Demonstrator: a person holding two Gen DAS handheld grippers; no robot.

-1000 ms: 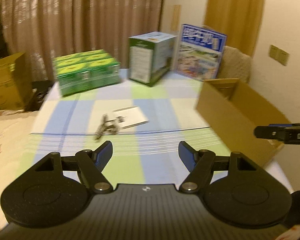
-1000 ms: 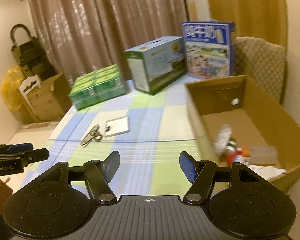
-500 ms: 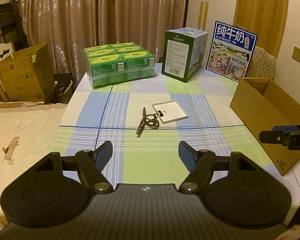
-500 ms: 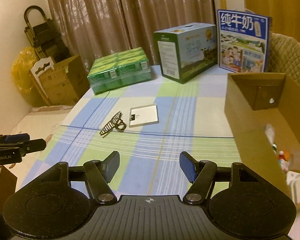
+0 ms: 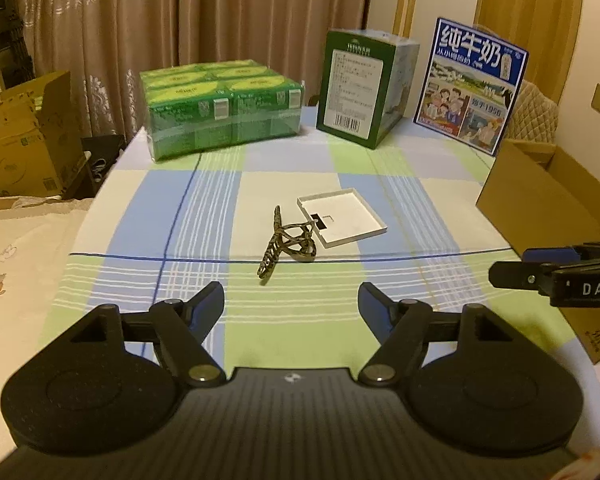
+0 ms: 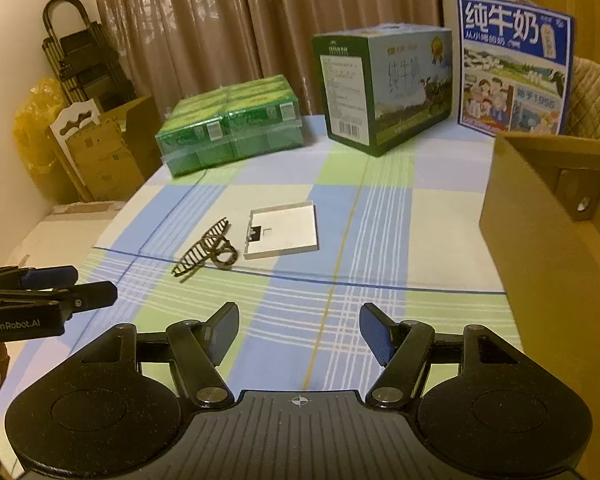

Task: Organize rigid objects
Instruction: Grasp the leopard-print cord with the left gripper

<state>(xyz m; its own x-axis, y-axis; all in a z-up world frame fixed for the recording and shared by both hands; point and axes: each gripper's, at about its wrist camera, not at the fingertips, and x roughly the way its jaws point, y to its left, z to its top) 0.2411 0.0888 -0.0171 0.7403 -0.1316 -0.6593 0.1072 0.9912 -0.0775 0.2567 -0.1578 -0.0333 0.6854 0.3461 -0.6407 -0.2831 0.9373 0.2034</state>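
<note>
A dark hair claw clip [image 5: 286,242] [image 6: 206,250] lies mid-table on the checked cloth, touching a shallow white square lid [image 5: 342,217] [image 6: 283,231]. My left gripper [image 5: 291,300] hovers open just short of the clip, nothing between its fingers. My right gripper [image 6: 299,326] is open and empty too, nearer the table's right side, with the clip ahead to its left. Each gripper shows at the edge of the other's view. An open cardboard box [image 5: 548,200] [image 6: 540,216] stands at the right; its contents are hidden now.
A green shrink-wrapped pack [image 5: 222,110] [image 6: 230,132], a green-and-blue milk carton box [image 5: 364,86] [image 6: 384,88] and a blue picture box [image 5: 470,84] [image 6: 514,66] line the table's far edge. Cardboard boxes [image 5: 24,136] sit on the floor at left. A padded chair back [image 6: 594,92] stands behind the right box.
Both grippers have moved forward and down toward the table; the clip and lid look larger and nearer. Jaw spacing is unchanged. The box interior has dropped out of the right wrist view.
</note>
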